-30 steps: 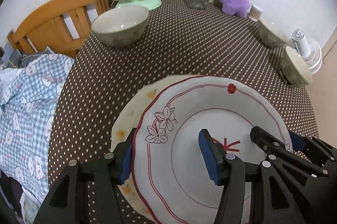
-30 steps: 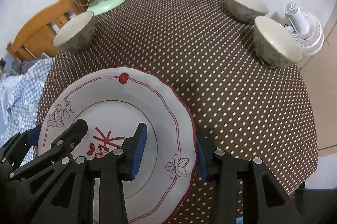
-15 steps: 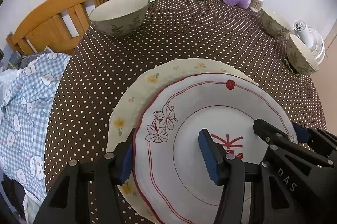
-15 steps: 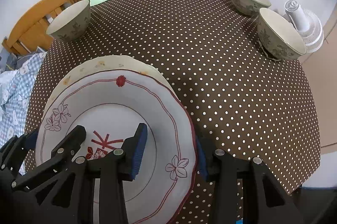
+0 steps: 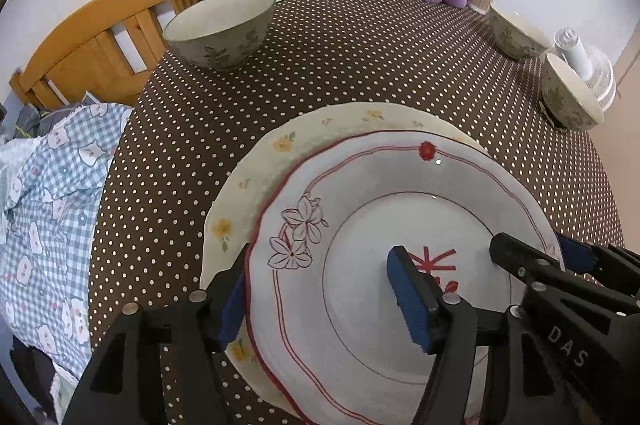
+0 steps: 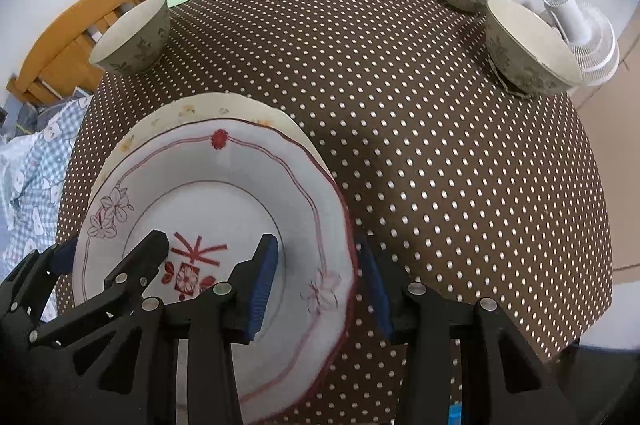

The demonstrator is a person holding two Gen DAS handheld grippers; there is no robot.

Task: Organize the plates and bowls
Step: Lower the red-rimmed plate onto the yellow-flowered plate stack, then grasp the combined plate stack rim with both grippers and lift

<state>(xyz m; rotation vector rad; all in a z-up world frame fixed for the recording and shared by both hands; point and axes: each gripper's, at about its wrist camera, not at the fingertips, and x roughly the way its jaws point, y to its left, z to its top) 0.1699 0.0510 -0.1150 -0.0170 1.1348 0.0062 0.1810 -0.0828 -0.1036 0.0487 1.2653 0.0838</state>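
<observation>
Letting my left tool [image 5: 320,301] open off the red-rimmed plate [image 5: 400,225], I keep the right tool [image 6: 316,289] seemingly clamped on it, lowering squarely onto the yellow-flowered plate [image 5: 320,129].

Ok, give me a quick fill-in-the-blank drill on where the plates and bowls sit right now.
1. The red-trimmed plate lies on top of the ____-flowered plate.
2. The number of bowls on the table is ____.
3. The lone bowl stands nearest the green ____.
4. The cloth is brown with white ____.

Missing words: yellow; three; fan; dots
</observation>
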